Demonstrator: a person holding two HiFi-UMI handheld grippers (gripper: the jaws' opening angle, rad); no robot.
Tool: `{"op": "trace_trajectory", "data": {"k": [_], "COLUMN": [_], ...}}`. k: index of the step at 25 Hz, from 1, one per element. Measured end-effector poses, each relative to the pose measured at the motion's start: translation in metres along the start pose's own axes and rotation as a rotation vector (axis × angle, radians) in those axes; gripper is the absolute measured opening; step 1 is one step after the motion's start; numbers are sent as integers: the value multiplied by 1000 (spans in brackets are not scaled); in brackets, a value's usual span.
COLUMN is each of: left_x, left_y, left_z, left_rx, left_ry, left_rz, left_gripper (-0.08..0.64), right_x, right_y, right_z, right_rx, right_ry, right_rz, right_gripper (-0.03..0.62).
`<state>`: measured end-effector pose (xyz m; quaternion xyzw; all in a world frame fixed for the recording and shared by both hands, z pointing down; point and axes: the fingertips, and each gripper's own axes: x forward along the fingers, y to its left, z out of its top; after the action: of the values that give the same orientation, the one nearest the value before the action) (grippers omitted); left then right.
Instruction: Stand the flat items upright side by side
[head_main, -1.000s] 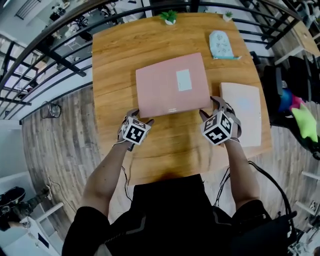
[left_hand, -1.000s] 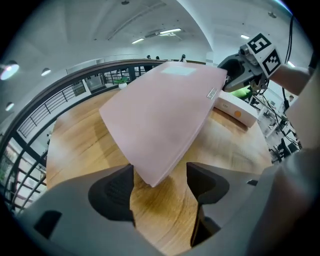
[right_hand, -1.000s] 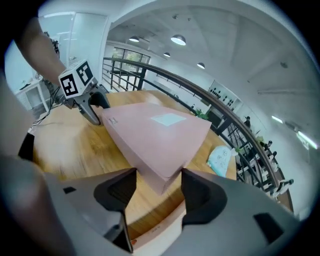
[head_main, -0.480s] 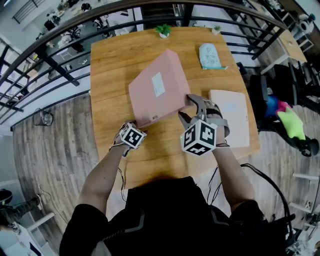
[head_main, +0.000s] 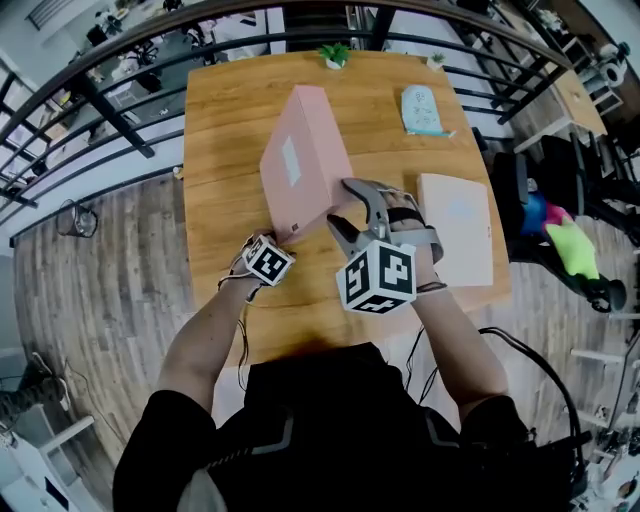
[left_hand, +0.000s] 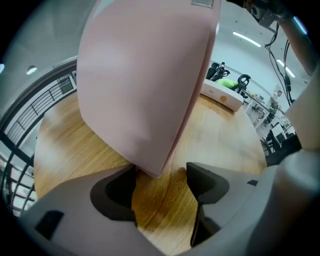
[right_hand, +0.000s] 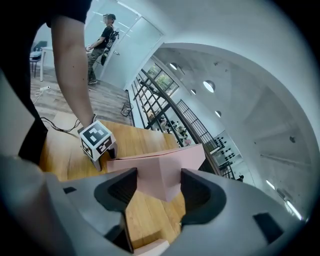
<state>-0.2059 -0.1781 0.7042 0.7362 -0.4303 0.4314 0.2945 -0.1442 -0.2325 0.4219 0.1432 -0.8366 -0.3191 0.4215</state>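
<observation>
Pink box (head_main: 300, 165) tipped steeply up mid-desk (head_main: 230, 120), resting on the side toward the left edge. Raised near corner pinched in the right tool (head_main: 342, 205). Lower near corner between the spread jaws of the left tool (head_main: 280, 240), ungripped. White box (head_main: 455, 235) flat by the right edge.

Plain black short-sleeved shirt (head_main: 330, 435)

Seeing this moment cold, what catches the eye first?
A big pink box stands tipped up on one edge mid-table, one near corner clamped in the right tool, its lowest corner between the open jaws of the left tool. A pale flat box lies flat at the right side of the wooden table.
</observation>
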Motion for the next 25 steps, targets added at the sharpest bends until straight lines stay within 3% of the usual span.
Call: {"op": "trace_trajectory", "data": {"k": [6,11,14,18,23,25], "left_x": [-3,-19,-40,-74,-118,-135], "left_y": [0,-2,-3,7,27,32], "left_z": [-1,2,4,3,4,0], "left_rx": [0,-19,-83,-131,-282,-300], "left_ry": [-18,-91,-170,-262,-385,-416], "left_rz": [-2,-6,-20,12,46,71], "left_gripper": [330,330,330,330,330,330], "right_x": [1,2,3,6,6,7], "right_y": [12,23,26,30,31,31], "right_z": [39,64,70,73,76,75], "right_rx": [-104,-178,-159,-165,-143,-134], "right_ry": [-54,-110,-135,-149,-157,-162], "right_rz": [24,51,63,57,58,51], "right_gripper": [266,264,264,270,287,288]}}
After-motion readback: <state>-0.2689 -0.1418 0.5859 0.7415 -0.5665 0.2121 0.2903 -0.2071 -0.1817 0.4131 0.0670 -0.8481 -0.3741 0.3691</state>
